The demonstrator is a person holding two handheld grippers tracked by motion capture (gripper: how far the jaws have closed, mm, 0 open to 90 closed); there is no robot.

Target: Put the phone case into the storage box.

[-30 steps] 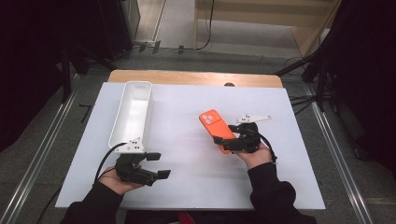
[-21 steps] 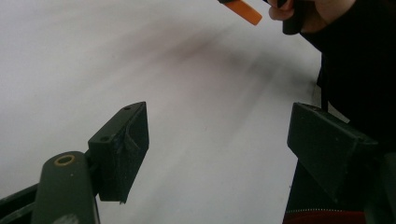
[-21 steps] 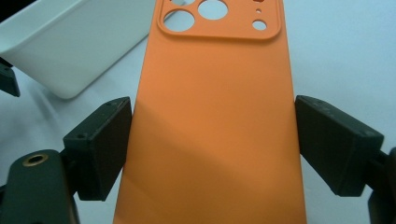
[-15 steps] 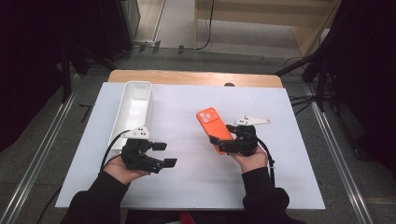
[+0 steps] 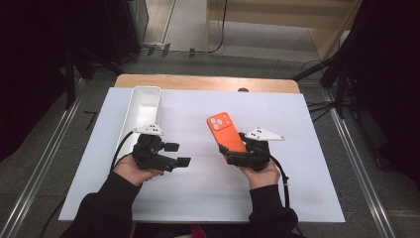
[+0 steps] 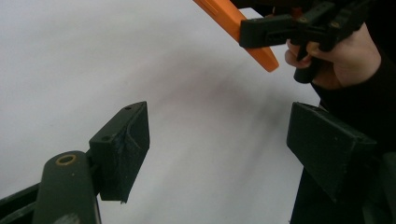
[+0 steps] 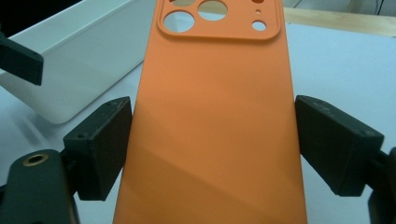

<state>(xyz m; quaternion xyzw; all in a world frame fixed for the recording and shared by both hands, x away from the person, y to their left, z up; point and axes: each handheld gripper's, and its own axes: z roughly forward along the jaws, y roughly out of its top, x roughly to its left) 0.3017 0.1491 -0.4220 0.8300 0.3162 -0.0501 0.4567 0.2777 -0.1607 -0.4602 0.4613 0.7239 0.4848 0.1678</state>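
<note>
Open white table surface is seen all around both hands, with the widest bare stretch lying between the two grippers and along the near edge. A strip of bare wood is left uncovered at the far edge of the table, and a small dark spot is seen on that far border; what it is cannot be told.

A long white bin is set near the left edge, running from the far side toward the person. Its inside appears bare as far as can be seen in the high view, though its near end is hidden behind the left gripper.

The left gripper is held just off the near end of the bin, its jaws standing apart with nothing between them; in the left gripper view only white table is seen between the two pads.

An orange phone case is held in the right gripper, right of the table's centre and well apart from the bin. The jaws are clamped on the case's two long edges near its lower end, and the end with the camera cut-outs is pointed away from the person. The case is tilted up off the surface.
</note>
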